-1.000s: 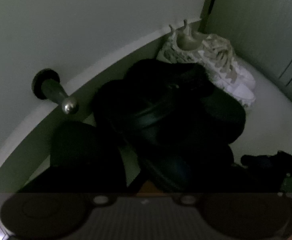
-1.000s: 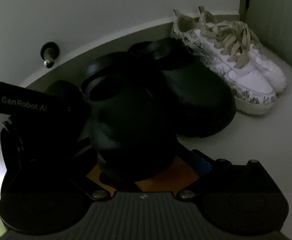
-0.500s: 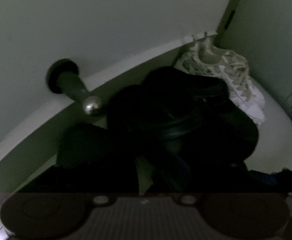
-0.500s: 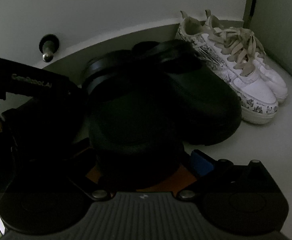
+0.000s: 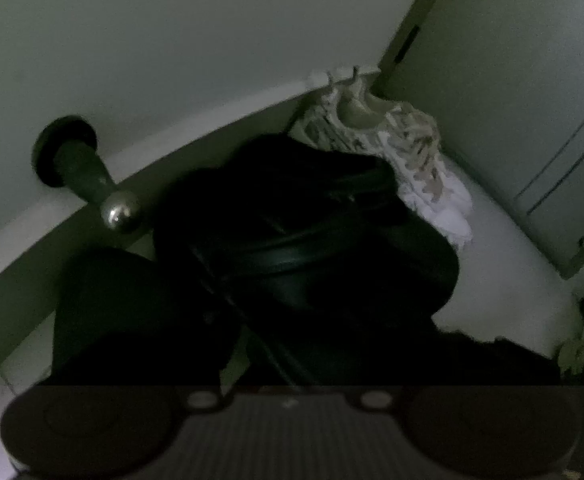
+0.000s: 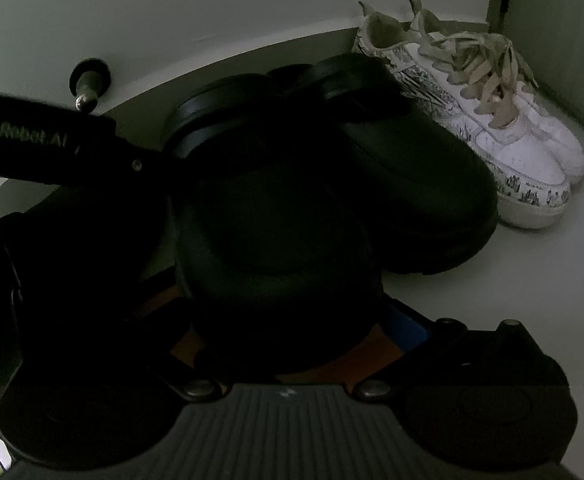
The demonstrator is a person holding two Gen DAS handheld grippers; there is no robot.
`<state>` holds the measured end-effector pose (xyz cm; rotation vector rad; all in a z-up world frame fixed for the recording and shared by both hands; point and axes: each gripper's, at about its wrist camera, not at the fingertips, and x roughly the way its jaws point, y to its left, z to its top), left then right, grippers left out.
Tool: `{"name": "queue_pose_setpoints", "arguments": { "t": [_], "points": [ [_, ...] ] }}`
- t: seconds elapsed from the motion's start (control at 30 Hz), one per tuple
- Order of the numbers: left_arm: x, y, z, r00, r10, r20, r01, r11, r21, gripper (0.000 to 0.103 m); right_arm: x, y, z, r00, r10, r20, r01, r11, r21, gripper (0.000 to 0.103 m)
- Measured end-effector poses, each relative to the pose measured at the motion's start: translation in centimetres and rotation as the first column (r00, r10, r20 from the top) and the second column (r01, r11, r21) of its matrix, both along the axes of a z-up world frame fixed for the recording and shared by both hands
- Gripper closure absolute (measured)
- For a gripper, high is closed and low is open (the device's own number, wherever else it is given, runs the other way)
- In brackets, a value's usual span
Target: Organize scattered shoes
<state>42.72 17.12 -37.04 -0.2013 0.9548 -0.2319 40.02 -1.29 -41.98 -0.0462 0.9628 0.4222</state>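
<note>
Pale floor by the baseboard [image 6: 252, 56]: black clogs [image 6: 412, 184] sit at twelve o'clock, white sneakers [image 6: 504, 140] at two; left gripper [image 5: 236, 320] closing on the near clog's [image 6: 276, 240] stiff, light heel rim, right gripper's [image 6: 288, 332] grip unclear

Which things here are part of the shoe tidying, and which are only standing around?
Part of the job:
- pair of black clogs, side by side near the wall
- pair of white sneakers, beside the clogs, in the corner

Only around:
- doorstop on the wall
- cabinet door
</note>
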Motion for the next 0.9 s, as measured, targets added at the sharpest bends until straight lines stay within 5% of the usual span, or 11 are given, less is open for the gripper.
{"name": "queue_pose_setpoints", "arguments": {
  "t": [0.13, 0.27, 0.63, 0.73, 0.8, 0.9],
  "points": [
    [0.1, 0.0, -0.2, 0.999, -0.039, -0.008, 0.038, 0.999, -0.038, 0.073, -0.1, 0.0, 0.0, 1.0, -0.002, -0.007, 0.003, 1.0, 0.011, 0.0],
    [0.4, 0.2, -0.4, 0.999, 0.002, -0.039, -0.005, 0.998, -0.069, 0.067, 0.1, 0.2, 0.0, 1.0, -0.002, -0.013, 0.002, 1.0, 0.017, 0.0],
    [0.5, 1.2, -0.9, 0.988, 0.13, -0.079, -0.131, 0.991, -0.005, 0.057, -0.4, 0.5, -0.1, 1.0, -0.009, -0.001, 0.01, 1.0, 0.023, 0.0],
    [0.6, 0.4, -0.5, 0.994, 0.091, -0.057, -0.088, 0.995, 0.05, 0.065, -0.3, 0.5, 0.0, 1.0, -0.006, -0.004, 0.006, 1.0, 0.027, 0.0],
    [0.8, -0.1, -0.1, 0.998, 0.034, -0.049, -0.029, 0.995, 0.099, 0.092, -0.4, 0.6, 0.0, 1.0, -0.005, -0.005, 0.005, 1.0, 0.025, 0.0],
    [1.1, -0.1, 0.1, 0.998, -0.022, -0.059, 0.031, 0.989, 0.147, 0.092, -0.4, 0.7, 0.0, 1.0, -0.007, -0.007, 0.007, 1.0, 0.027, 0.0]
  ]
}}
